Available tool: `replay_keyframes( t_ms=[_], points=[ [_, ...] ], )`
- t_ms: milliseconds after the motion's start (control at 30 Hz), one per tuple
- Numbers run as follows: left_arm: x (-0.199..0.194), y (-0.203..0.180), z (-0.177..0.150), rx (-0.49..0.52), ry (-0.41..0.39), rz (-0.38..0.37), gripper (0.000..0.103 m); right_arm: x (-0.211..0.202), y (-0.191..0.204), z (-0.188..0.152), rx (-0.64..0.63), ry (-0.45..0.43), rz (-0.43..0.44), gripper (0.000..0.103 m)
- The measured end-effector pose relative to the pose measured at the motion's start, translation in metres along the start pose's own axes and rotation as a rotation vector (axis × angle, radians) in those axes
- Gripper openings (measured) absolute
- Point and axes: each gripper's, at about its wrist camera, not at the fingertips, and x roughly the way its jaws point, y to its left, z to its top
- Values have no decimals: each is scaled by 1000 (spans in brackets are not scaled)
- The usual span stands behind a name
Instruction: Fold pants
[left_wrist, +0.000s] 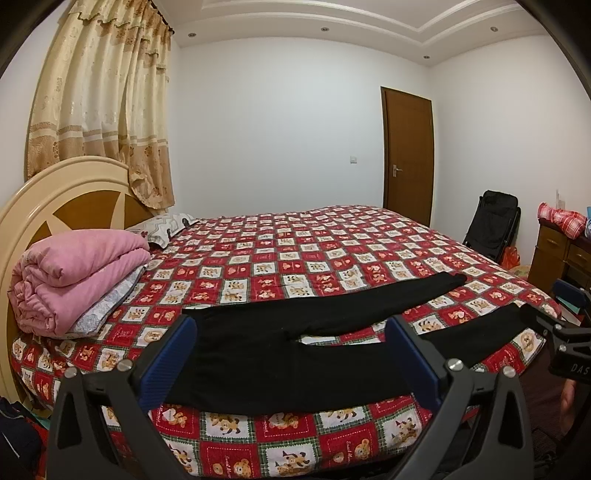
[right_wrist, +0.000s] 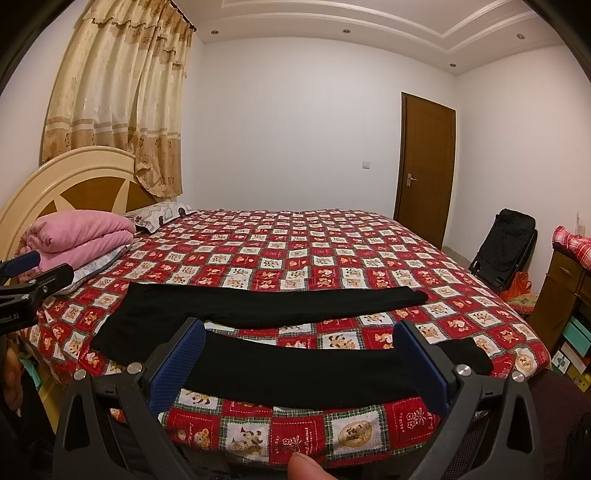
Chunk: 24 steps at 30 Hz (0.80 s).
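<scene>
Black pants (left_wrist: 280, 354) flat on bed (left_wrist: 295, 243); pink quilt (left_wrist: 74, 277) far left.

Left tool (left_wrist: 293, 354): black angular frame, blue ribbed finger pads (left_wrist: 168, 365), silver screws. Right tool (right_wrist: 301, 360) matches it; white lettering marks each tool's side.

The right tongs (right_wrist: 299, 363) fill the six o'clock foreground, their blue pads (right_wrist: 180, 363) spread wide apart with nothing between them. Just beyond lie the black pants (right_wrist: 258, 306), flat on the bed (right_wrist: 332, 251) with its red checked bear cover, legs parted and running toward three o'clock. At nine o'clock the left tongs (right_wrist: 22, 273) reach in beside a folded pink quilt (right_wrist: 81, 232). A fingertip (right_wrist: 306, 467) shows at the bottom edge. A brown door (right_wrist: 424, 166) stands at two o'clock.
</scene>
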Motion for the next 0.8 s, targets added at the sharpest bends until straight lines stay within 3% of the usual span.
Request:
replay_keyframes(
  t_ms=[567,700,800],
  points=[
    [18,-7,-18,23,20,-9,103,22,-4,-5,-2,57,-3,102],
    [55,5,-28,77,27,58,103,56,-16,-17,-2,98,13,102],
    [101,35,-42,78,105,127,103,91,-31,-29,10,158,19,102]
  ],
)
